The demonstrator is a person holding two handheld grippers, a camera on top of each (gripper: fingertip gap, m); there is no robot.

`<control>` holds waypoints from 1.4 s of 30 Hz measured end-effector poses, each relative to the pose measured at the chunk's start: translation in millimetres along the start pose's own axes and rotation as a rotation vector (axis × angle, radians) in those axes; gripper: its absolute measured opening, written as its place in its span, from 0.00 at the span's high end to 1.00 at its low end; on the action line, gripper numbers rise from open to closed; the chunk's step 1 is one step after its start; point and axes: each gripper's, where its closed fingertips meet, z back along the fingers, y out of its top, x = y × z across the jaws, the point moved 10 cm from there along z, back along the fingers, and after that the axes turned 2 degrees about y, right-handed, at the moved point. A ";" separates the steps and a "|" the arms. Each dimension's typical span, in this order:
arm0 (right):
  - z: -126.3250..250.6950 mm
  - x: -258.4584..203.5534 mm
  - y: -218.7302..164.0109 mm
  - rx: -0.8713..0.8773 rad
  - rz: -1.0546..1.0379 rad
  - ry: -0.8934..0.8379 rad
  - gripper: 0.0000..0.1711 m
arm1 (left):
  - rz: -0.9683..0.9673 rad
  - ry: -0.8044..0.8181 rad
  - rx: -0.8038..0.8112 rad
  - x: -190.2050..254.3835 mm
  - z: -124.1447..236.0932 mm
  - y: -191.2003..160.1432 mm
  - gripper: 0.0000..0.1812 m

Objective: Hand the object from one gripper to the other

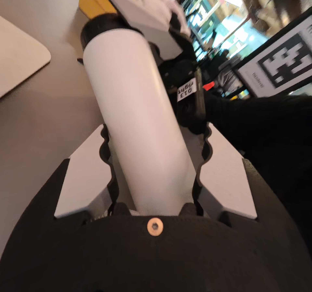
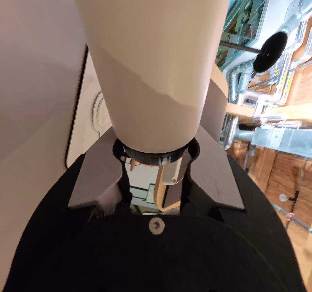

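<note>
Bottle, white with a black cap, is spanned between both tongs: its base lies loose between the spread left tongs, its cap end is clamped by the right tongs.

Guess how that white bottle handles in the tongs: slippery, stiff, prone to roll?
The white bottle looks glossy and smooth, so probably slippery. Its body shows no denting, so likely rigid. Being a long cylinder, it would probably roll if laid down. The ribbed black cap likely grips better.
</note>
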 end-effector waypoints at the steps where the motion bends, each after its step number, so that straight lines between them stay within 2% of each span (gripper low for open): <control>1: 0.3 -0.5 1.3 0.008 0.033 -0.006 0.55 | -0.024 0.023 -0.048 -0.3 -4.7 -3.4 0.39; 4: 0.0 -0.3 3.5 0.007 0.082 -0.022 0.55 | -0.064 0.045 -0.101 -0.7 -14.3 -8.4 0.36; 7: 2.4 11.7 2.5 -0.029 0.064 -0.083 0.56 | -0.082 0.082 -0.142 -0.4 -27.6 -9.5 0.39; 8: 4.5 17.1 2.5 -0.037 0.043 -0.098 0.59 | -0.093 0.099 -0.167 -2.2 -33.0 -11.4 0.44; 9: 7.2 22.7 2.5 -0.041 0.006 -0.108 0.68 | -0.101 0.094 -0.195 -3.9 -39.1 -14.2 0.49; 12: 10.9 29.3 0.1 -0.055 -0.060 -0.101 0.82 | -0.073 0.019 -0.163 -2.7 -56.0 -14.9 0.50; 16: 5.9 23.3 -9.9 -0.071 -0.154 -0.043 0.87 | -0.033 0.009 -0.104 -8.8 -60.2 -13.2 0.51; 20: 6.7 29.4 -8.2 -0.062 -0.272 -0.091 0.92 | -0.091 -0.002 -0.039 -5.5 -59.7 -10.2 0.51; 24: 4.3 39.3 -13.6 -0.061 -0.544 -0.034 0.74 | -0.147 -0.010 0.062 1.7 -51.9 0.1 0.51; 26: 0.9 38.0 -20.2 -0.073 -0.673 0.048 0.70 | -0.184 -0.010 0.123 4.0 -47.1 4.0 0.51; 27: -0.4 37.4 -24.8 -0.081 -0.740 0.070 0.65 | -0.203 -0.017 0.157 6.2 -44.1 6.3 0.51; 30: -3.2 33.3 -38.0 -0.021 -1.014 0.213 0.60 | -0.289 0.053 0.232 11.7 -34.0 13.5 0.51; 32: -1.3 35.7 -44.8 0.083 -1.190 0.274 0.56 | -0.339 0.123 0.275 15.5 -26.5 19.1 0.51; 35: 5.1 44.6 -48.4 0.365 -1.459 0.388 0.46 | -0.468 0.262 0.326 25.4 -16.9 26.6 0.51; 37: 11.8 52.3 -48.9 0.557 -1.574 0.423 0.47 | -0.593 0.418 0.306 30.9 -14.9 29.3 0.51; 39: 20.1 62.0 -43.9 0.698 -1.576 0.437 0.41 | -0.660 0.468 0.276 35.0 -15.5 29.2 0.51; 42: 30.7 73.1 -25.2 0.778 -1.469 0.479 0.37 | -0.681 0.461 0.266 37.1 -19.4 28.4 0.51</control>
